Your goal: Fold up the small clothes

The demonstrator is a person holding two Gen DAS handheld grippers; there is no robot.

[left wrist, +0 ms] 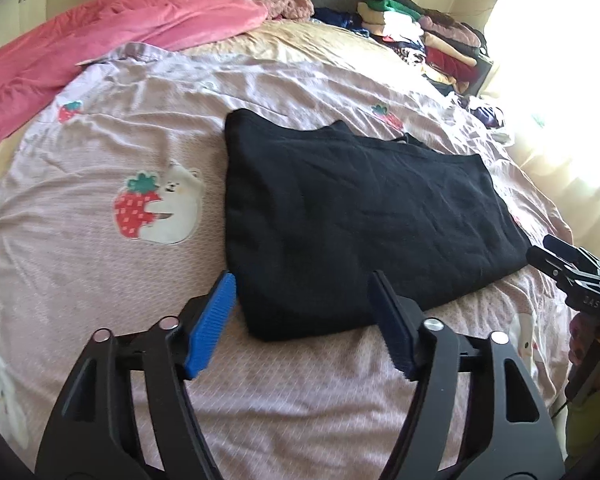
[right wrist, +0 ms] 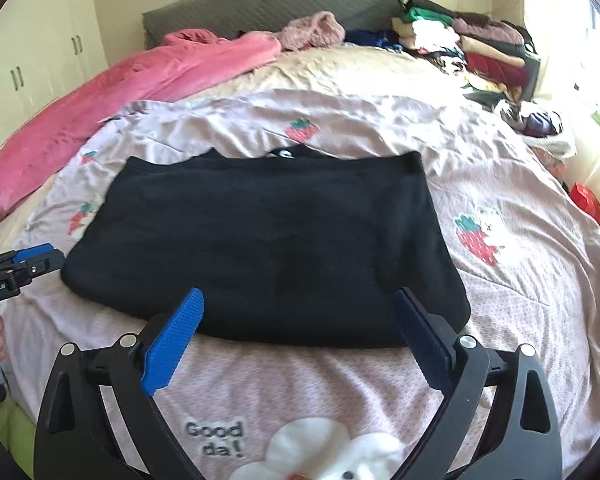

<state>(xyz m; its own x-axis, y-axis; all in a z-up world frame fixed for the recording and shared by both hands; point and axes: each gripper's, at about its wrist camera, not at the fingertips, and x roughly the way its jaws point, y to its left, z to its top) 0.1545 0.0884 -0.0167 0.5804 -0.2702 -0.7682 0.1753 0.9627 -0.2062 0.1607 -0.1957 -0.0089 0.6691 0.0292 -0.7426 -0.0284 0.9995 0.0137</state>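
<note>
Pink blanket [right wrist: 100, 92] bunched along the bed's left edge gives way, moving right, to a pale quilt [right wrist: 380, 128] printed with strawberries and white bears, on which a black garment [right wrist: 268, 248] lies folded flat near the middle of the bed. The garment forms a rough rectangle whose long axis runs side to side across the bed in the right wrist view, its neckline edge pointing toward the grey headboard [right wrist: 268, 4] and a small white tag just showing there; the fabric is plain, dark and lightly creased, with its near edge thick with doubled layers. The left gripper [left wrist: 302, 312] hovers over the garment's near left corner, its blue-padded fingers spread apart and holding nothing; its body reads "GenRobot.AI" where it enters the right wrist view at the left border. The right gripper [right wrist: 300, 320] sits at the garment's near edge toward the right corner, its fingers likewise spread wide and empty. Printed on the quilt near the bed's front edge are the words "Good da!" beside a white cartoon figure. Stacked clothes [right wrist: 476, 44] crowd the bed's far right corner by the sunlit window.
</note>
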